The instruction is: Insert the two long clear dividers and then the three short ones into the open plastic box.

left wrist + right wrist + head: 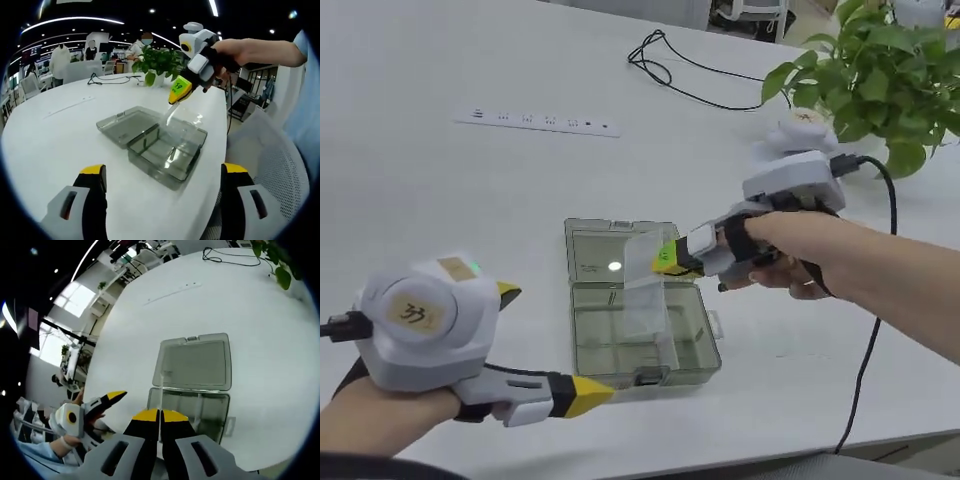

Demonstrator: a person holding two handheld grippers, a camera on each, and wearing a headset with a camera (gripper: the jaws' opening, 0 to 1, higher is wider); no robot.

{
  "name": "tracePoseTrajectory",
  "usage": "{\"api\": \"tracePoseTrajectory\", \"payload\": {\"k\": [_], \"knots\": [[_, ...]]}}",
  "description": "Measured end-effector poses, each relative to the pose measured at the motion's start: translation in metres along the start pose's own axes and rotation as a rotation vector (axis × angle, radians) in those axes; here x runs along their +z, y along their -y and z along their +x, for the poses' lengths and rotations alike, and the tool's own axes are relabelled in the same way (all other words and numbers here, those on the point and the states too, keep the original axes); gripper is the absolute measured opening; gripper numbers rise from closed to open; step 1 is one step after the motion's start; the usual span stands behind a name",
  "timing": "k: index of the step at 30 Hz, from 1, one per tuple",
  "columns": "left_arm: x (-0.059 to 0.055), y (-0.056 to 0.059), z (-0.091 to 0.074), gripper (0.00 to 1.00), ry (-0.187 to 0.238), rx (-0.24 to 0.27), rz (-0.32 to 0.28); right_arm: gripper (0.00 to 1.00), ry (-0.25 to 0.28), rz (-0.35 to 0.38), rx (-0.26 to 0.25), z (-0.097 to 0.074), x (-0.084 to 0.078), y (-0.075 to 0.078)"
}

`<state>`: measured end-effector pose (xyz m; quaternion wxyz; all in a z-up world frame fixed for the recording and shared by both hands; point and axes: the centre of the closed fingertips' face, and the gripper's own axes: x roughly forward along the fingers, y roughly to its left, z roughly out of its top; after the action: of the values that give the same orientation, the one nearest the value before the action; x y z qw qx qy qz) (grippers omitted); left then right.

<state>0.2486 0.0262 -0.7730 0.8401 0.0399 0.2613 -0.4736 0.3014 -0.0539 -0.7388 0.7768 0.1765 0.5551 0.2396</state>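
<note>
The open smoky-clear plastic box (708, 345) lies in the middle of the white table, its lid (610, 248) folded flat at the far side. My right gripper (667, 262) is shut on a clear divider (645, 288), which hangs over the box's tray with its lower edge inside the tray. In the left gripper view the divider (176, 116) slants down from the right gripper (179, 93) into the box (150, 162). My left gripper (563, 340) stands open and empty at the box's near left. In the right gripper view the shut right gripper (159, 414) sits above the box (220, 405).
A white power strip (535, 121) lies at the back left, a black cable (685, 72) loops behind it, and a green plant (880, 70) stands at the back right. The table's front edge runs close under the box. A mesh chair (272, 155) is beside the table.
</note>
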Motion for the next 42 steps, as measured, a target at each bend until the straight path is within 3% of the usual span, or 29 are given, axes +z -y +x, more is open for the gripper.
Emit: {"api": "tracePoseTrajectory", "payload": {"k": [6, 13, 18, 26, 31, 42], "knots": [[-0.004, 0.001, 0.000, 0.96, -0.002, -0.006, -0.002, 0.02, -0.099, 0.001, -0.053, 0.005, -0.004, 0.004], [-0.004, 0.001, -0.001, 0.96, 0.009, -0.008, -0.008, 0.02, -0.147, 0.028, -0.103, 0.012, -0.002, 0.011], [-0.006, 0.002, 0.000, 0.95, 0.010, -0.013, -0.010, 0.02, -0.193, 0.053, -0.141, 0.014, -0.019, 0.008], [-0.007, 0.003, 0.002, 0.95, 0.013, -0.025, -0.007, 0.02, -0.246, 0.072, -0.184, 0.025, -0.026, 0.016], [-0.008, 0.003, 0.003, 0.95, 0.016, -0.029, -0.010, 0.02, -0.253, 0.071, -0.187, 0.029, -0.032, 0.008], [-0.009, 0.002, 0.005, 0.94, 0.020, -0.030, -0.017, 0.02, -0.258, 0.076, -0.209, 0.026, -0.025, 0.020]]}}
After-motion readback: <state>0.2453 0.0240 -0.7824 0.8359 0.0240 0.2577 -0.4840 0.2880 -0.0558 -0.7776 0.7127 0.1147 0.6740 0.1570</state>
